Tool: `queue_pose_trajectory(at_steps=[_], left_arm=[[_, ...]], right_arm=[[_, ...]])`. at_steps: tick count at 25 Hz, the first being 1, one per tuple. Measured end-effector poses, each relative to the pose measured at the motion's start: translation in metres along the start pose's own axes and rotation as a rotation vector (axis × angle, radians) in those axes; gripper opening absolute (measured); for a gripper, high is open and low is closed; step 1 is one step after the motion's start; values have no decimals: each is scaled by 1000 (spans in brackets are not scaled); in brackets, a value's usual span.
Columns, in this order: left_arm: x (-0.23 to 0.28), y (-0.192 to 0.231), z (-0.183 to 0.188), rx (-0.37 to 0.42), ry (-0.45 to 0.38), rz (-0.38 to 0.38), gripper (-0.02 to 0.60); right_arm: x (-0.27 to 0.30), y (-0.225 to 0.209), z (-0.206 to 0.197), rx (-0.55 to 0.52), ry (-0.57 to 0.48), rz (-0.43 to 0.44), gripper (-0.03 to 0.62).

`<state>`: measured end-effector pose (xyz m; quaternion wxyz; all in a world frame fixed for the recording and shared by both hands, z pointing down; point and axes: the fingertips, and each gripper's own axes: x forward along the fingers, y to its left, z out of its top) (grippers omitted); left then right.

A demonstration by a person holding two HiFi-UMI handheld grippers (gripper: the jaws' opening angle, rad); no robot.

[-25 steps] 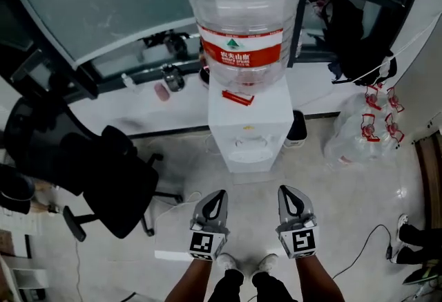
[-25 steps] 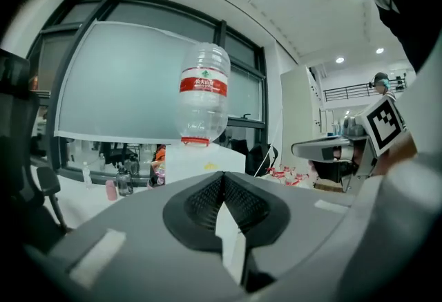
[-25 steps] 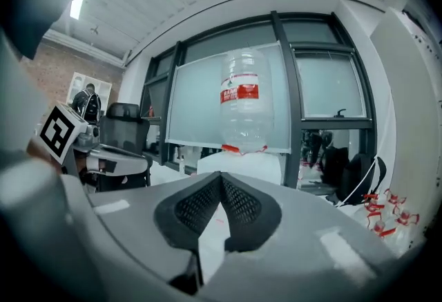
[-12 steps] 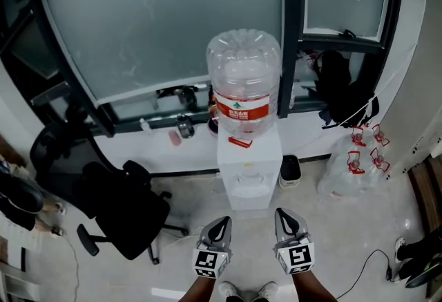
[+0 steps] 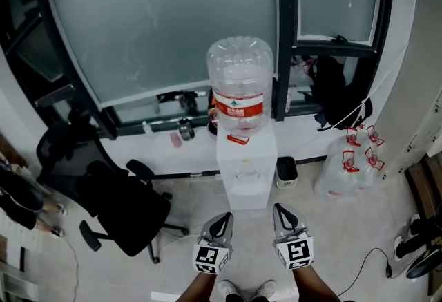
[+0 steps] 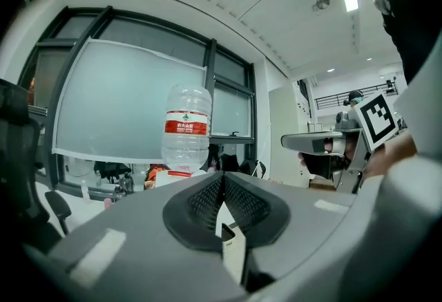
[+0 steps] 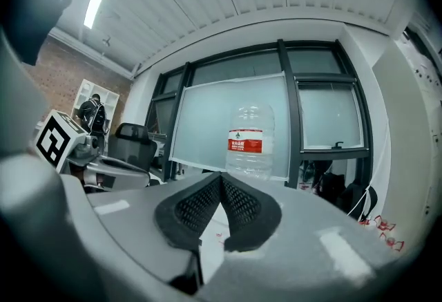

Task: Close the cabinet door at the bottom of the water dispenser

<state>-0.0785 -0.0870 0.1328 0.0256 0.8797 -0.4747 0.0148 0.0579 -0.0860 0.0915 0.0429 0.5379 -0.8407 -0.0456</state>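
The white water dispenser (image 5: 243, 173) stands against the window wall, and a clear bottle with a red label (image 5: 239, 90) sits upside down on top of it. From above, its lower front and cabinet door are hidden. The bottle also shows in the left gripper view (image 6: 186, 126) and in the right gripper view (image 7: 248, 142). My left gripper (image 5: 222, 217) and right gripper (image 5: 279, 209) are side by side, a step back from the dispenser. Both point at it. Each is shut with nothing held, with the pads meeting at the tips (image 6: 222, 176) (image 7: 221, 175).
A black office chair (image 5: 117, 204) stands left of the dispenser. A small black bin (image 5: 286, 171) and a clear bag of empty bottles (image 5: 349, 169) sit to its right. A dark bag (image 5: 331, 90) lies on the sill. A cable (image 5: 373, 252) and shoes (image 5: 421, 245) are at the right.
The view has drawn back from the dispenser, which now looks smaller and farther away. Both grippers stay shut and side by side.
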Motion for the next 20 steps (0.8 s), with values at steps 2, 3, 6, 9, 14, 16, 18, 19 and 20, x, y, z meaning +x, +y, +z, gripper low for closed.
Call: queue_pose_trajectory(at_steps=[2,3,6,9,14,16,18,19,20], left_arm=[[-3,-3,2,7,-1,-3,14],[-4,-3,3,10,-1,-3,14],[-8,-2,5,17,-2,0,14],[-12,-1,8,21,-4,1,14],[-16,-3,11,26,-10,-2,14],[-18,-2,11,31,-7,-5,14],[-18,-1,12,38,-3,-9,14],[-19,0,12,42,0,-12,14],[-19,1,13,45,2,-14,14]], right_arm=[[-3,1,2,-5,-2,-4,2],[-4,1,3,-7,-7,-6,2],[-6,5,4,-5,-16,-3,2],[-8,9,7,-6,-21,-2,2],[-8,14,9,-9,-19,-2,2],[-7,16,10,-10,-23,0,2],[-6,19,12,-14,-27,1,2],[-5,20,14,-17,-29,2,2],[-5,21,15,-21,-32,3,2]])
